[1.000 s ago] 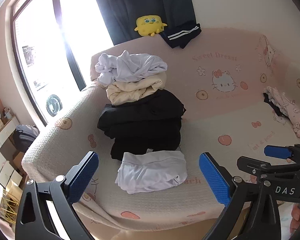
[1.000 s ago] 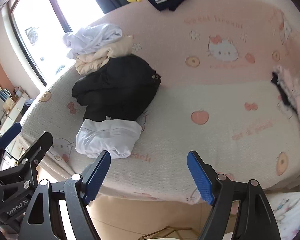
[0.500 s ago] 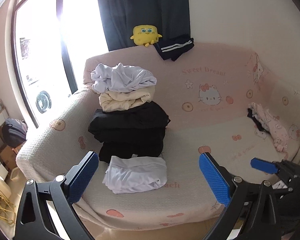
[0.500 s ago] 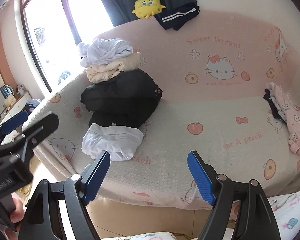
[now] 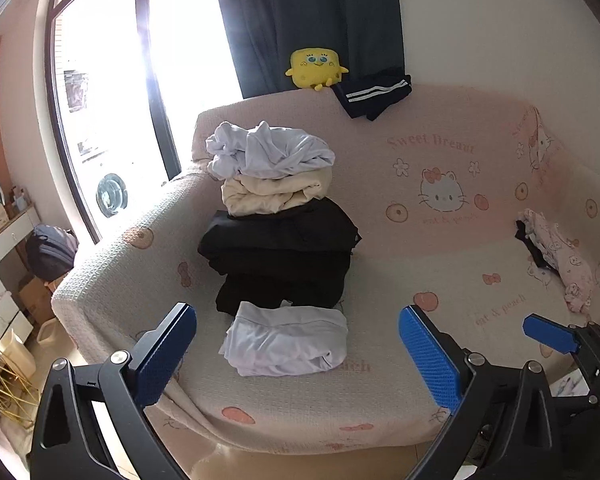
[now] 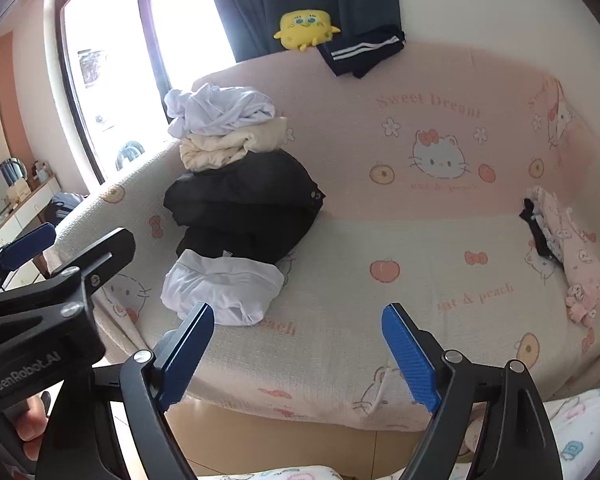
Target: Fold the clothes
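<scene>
- The right gripper point(image 6: 298, 350) is hanging over the front edge of the sofa point(image 6: 380, 312), its jaws opening with nothing between them.
- The left gripper point(image 6: 40, 280) is showing at the picture's left, a person's fingers point(image 6: 32, 428) curling under it; whether it is open I cannot tell.
- A folded white garment point(image 6: 224, 286) is lying near the sofa's front left corner, touching a pile of clothes point(image 6: 236, 176) behind it: black below, cream, then crumpled white on top.
- A pink patterned garment point(image 6: 572, 256) is lying at the sofa's right end.
- A yellow plush toy point(image 6: 305, 29) is sitting on the sofa's back edge beside a dark striped garment point(image 6: 360, 54).
</scene>
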A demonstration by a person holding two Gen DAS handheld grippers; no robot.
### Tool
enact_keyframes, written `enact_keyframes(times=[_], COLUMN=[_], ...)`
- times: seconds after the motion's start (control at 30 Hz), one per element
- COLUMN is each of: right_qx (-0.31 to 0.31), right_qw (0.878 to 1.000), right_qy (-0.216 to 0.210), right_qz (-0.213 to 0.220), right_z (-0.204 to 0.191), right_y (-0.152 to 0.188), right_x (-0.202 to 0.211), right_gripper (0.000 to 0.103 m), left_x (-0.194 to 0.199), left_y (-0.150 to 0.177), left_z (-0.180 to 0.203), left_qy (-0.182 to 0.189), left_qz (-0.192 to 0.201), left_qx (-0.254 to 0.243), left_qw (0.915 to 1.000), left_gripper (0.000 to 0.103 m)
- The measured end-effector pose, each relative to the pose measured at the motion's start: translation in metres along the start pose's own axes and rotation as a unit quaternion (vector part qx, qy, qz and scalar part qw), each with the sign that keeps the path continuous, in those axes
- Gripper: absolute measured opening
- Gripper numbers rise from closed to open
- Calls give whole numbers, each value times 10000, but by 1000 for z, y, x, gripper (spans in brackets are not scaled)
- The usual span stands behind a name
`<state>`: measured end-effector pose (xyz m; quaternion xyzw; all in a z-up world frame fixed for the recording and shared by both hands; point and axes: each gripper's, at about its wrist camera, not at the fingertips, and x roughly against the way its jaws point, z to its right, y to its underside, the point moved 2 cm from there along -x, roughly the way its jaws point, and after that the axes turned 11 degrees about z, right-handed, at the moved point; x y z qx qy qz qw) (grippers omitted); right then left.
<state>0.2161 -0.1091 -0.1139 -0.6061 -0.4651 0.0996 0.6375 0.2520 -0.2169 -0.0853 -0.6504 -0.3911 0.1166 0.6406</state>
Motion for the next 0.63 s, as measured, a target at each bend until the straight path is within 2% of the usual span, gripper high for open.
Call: enact_keyframes(times=[0.1,0.33,0.57,0.63], right_qx=[-18,-40,-1,-1], right_qw=[10000,9997,9997,9997], right_qy=[8,-20,-16,20], right_qz=[-21,-250,-238,-263], right_z=[1,0,-2,0], right_y=[1,6,5,5], right_x=[0,-6,-5,-6], right_gripper=[86,86,86,86], left_x=[1,2,10,14], left_y=[0,6,3,2], left_z=[-2,1,5,6], left_qy=[-81,27,214,160], left_qz=[-56,-187,2,89], left_qx=[-49,-96,-130,-178], left_qw=[9999,9998,9997,9997], left_gripper=[103,103,103,103])
